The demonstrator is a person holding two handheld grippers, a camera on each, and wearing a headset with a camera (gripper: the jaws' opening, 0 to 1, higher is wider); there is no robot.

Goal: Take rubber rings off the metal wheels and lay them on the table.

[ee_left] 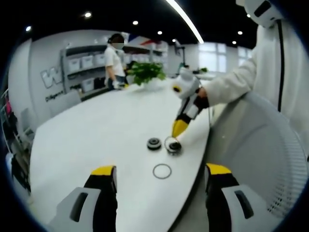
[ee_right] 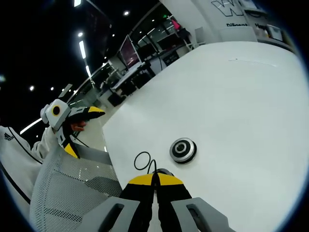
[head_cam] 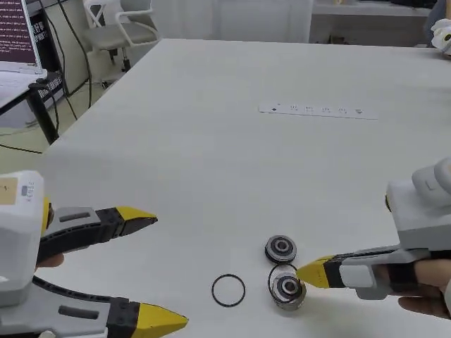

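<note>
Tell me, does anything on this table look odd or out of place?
Only one thing: the pinched rubber ring sits askew, half off the near metal wheel, held in the shut jaws of the right gripper. The loose rubber ring lies flat on the table, and the far metal wheel sits level.

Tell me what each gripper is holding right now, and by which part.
The right gripper pinches a thin rubber ring by its edge, partly pulled off a metal wheel. The left gripper is open, holding nothing.

Two metal wheels [head_cam: 281,248] [head_cam: 289,289] and two rubber rings [head_cam: 229,290] [head_cam: 280,265] on one table [head_cam: 211,141].
</note>
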